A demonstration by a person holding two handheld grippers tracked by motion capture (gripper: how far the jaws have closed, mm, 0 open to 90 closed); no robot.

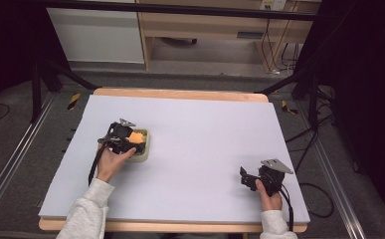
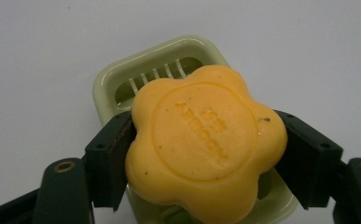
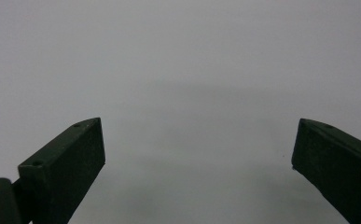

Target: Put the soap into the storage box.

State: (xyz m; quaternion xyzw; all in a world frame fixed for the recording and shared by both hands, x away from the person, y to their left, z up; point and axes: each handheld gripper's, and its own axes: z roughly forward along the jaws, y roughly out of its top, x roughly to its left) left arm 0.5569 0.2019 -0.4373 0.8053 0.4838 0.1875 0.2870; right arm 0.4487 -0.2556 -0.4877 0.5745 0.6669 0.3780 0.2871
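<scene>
An orange flower-shaped soap [image 2: 206, 142] with raised lettering sits clamped between the jaws of my left gripper [image 2: 204, 158], just above a pale green soap dish [image 2: 110, 81] with a slotted floor. From the high view the soap [image 1: 136, 136] and the dish [image 1: 145, 149] lie at the table's left, with my left gripper [image 1: 132, 142] shut on the soap over the dish. My right gripper [image 1: 246, 178] rests near the front right of the table; in its own view my right gripper [image 3: 199, 154] stands open, jaws wide apart over bare surface.
A pale lilac mat [image 1: 205, 139] covers the wooden table [image 1: 180, 93]. Cables [image 1: 309, 149] trail off the right edge. A metal frame [image 1: 46, 79] and a wooden cabinet [image 1: 205, 25] stand beyond the far edge.
</scene>
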